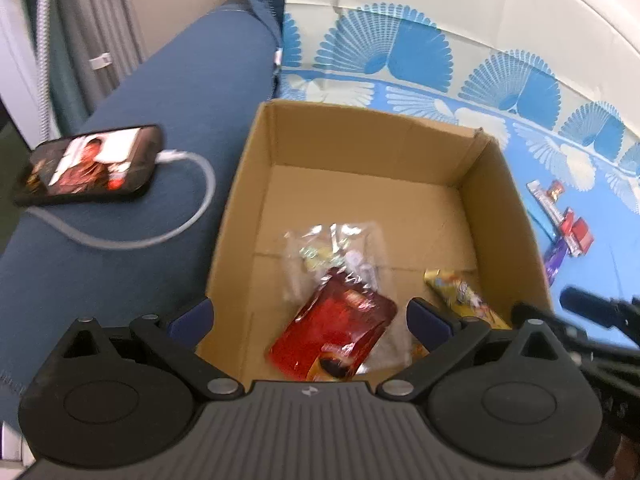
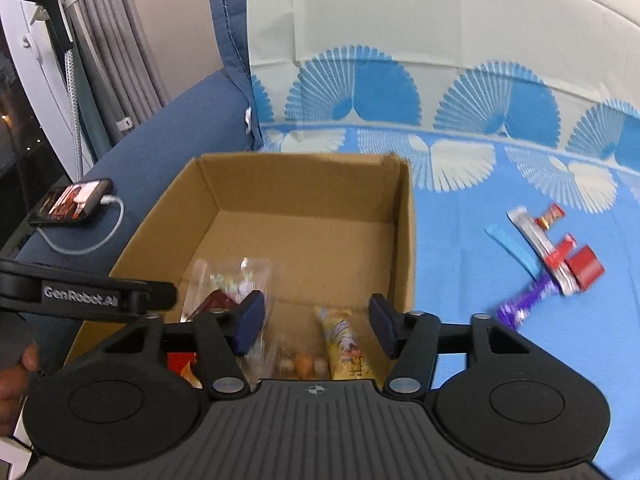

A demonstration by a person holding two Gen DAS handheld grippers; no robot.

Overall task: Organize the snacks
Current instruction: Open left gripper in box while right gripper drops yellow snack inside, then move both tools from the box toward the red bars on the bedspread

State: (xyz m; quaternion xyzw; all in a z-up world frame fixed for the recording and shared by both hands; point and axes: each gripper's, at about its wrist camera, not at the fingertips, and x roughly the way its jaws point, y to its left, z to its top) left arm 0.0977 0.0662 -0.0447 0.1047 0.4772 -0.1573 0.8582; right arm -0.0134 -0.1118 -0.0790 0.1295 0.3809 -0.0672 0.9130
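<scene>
An open cardboard box [image 1: 500, 216] [image 2: 404, 232] stands on the blue patterned sheet. Inside lie a red pouch [image 1: 334, 332], a clear packet [image 1: 336, 252] [image 2: 236, 276] and a yellow packet [image 1: 464, 300] [image 2: 344, 340]. A small clear bag of candies [image 2: 300, 362] lies near the box's front. My left gripper [image 1: 310, 318] is open and empty above the box's near edge. My right gripper [image 2: 316, 326] is open and empty above the box's near right part. Several loose snack bars [image 2: 548, 256] [image 1: 564, 228] lie on the sheet right of the box.
A phone [image 1: 88, 166] [image 2: 70, 202] with a white charging cable [image 1: 192, 216] lies on the blue sofa arm left of the box. A purple bar [image 2: 524, 300] lies nearest my right gripper. Curtains and a stand are at the far left.
</scene>
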